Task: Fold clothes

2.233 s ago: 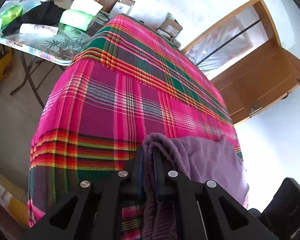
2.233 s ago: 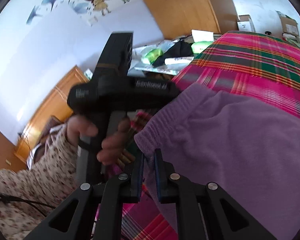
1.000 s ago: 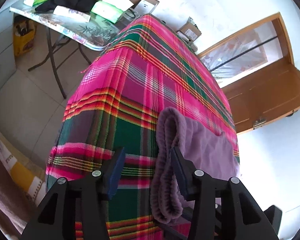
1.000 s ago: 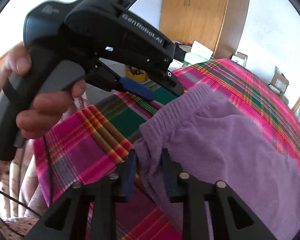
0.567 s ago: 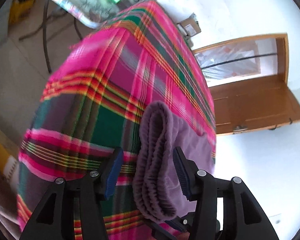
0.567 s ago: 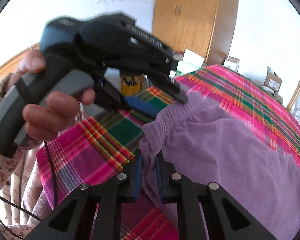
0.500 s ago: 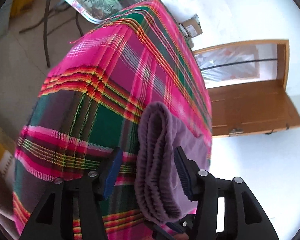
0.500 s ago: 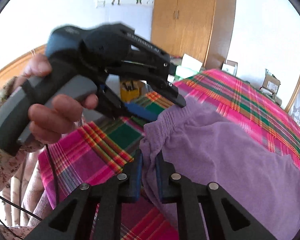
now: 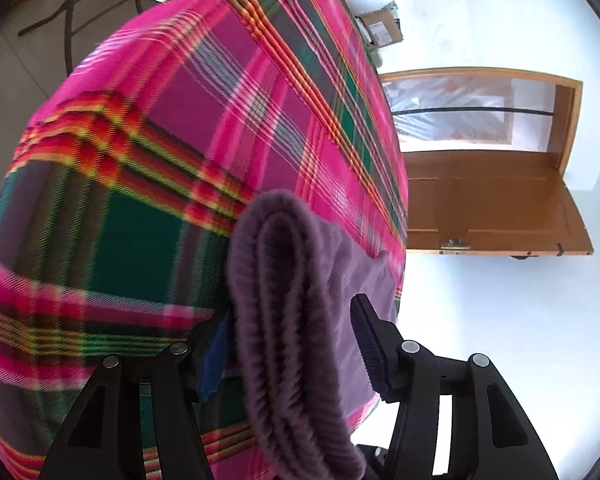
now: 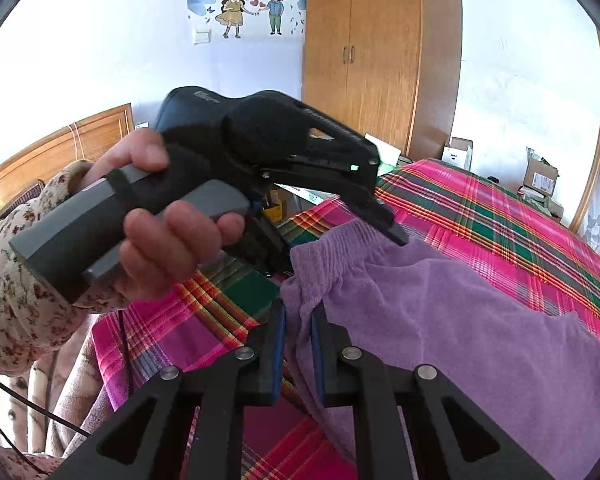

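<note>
Plaid-covered bed (image 9: pixel 204 128) is carrying purple shorts (image 10: pixel 452 320); right gripper (image 10: pixel 298 344) is pinching their waistband corner, while left gripper (image 9: pixel 288 344) is straddling the waistband, fingers spread wide.

The left hand-held gripper (image 9: pixel 288 344) has its jaws spread wide, one finger at 7 o'clock and the other at 5 o'clock of its own view. In the right wrist view, a hand (image 10: pixel 168 236) in a floral sleeve wraps its grey handle at 9 o'clock. The right hand-held gripper (image 10: pixel 298 344) has its jaws pinched close together at 6 o'clock.
</note>
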Available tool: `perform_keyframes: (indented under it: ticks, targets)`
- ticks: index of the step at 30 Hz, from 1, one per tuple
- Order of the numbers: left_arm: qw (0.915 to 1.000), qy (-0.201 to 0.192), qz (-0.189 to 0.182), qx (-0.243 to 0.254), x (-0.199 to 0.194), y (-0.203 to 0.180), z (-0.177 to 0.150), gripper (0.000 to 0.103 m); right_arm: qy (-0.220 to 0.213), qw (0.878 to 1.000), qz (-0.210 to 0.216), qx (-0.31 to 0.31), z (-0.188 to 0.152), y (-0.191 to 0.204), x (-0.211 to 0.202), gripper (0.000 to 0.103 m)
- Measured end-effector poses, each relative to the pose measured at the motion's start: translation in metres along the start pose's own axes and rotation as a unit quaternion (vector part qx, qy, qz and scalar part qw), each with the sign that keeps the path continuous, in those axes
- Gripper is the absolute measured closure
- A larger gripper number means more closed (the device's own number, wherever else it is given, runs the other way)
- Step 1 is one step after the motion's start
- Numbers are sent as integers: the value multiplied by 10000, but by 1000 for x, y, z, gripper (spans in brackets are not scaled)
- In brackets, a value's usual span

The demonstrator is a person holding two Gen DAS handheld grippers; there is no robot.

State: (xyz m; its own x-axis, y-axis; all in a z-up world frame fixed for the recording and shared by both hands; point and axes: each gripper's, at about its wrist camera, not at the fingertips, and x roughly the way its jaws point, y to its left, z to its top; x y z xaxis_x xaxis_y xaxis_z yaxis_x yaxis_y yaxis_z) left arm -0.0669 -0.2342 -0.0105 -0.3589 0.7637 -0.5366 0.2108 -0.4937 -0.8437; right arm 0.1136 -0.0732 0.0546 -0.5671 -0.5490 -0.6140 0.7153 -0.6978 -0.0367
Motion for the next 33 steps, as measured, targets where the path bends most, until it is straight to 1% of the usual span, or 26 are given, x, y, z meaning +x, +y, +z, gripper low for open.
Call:
perform_keyframes:
  ticks: [3, 4, 5, 9, 12, 16, 18, 21, 27, 33]
  targets:
    - [10000, 54, 33, 40, 6, -5, 2, 68, -5, 10000, 8, 17, -3, 1, -4, 91]
    - [9999, 47, 77, 73, 7, -5, 3, 78, 2, 10000, 9, 23, -3, 0, -4, 91]
    - [9998, 33, 129, 112, 7, -6, 4, 82, 9, 10000, 6, 30, -3, -1, -3, 91]
    - [9999, -24, 79, 75, 6, -3, 6, 85, 79, 10000, 4, 41, -3, 0, -1, 91]
    - [9998, -85, 20, 183, 3, -3, 7, 87, 177, 9998, -50, -61, -2, 7, 3, 91]
    - [9995, -126, -66, 266, -2, 2, 10, 88, 220, 9982, -276, -480, 1, 25, 10, 91]
    - [9996, -146, -20, 252, -3, 6, 12, 88, 260, 9971, -341, -623, 2, 33, 15, 91]
    - [9996, -160, -50, 206, -4, 11, 13, 88, 404, 9967, -311, -628, 1, 37, 23, 91]
    - [9996, -208, -127, 115, -5, 19, 11, 88, 481, 9967, -254, -603, -2, 39, 23, 91]
    - [9989, -412, -210, 72, -22, 21, 8, 89, 377, 9974, -225, -577, 5, 37, 28, 91]
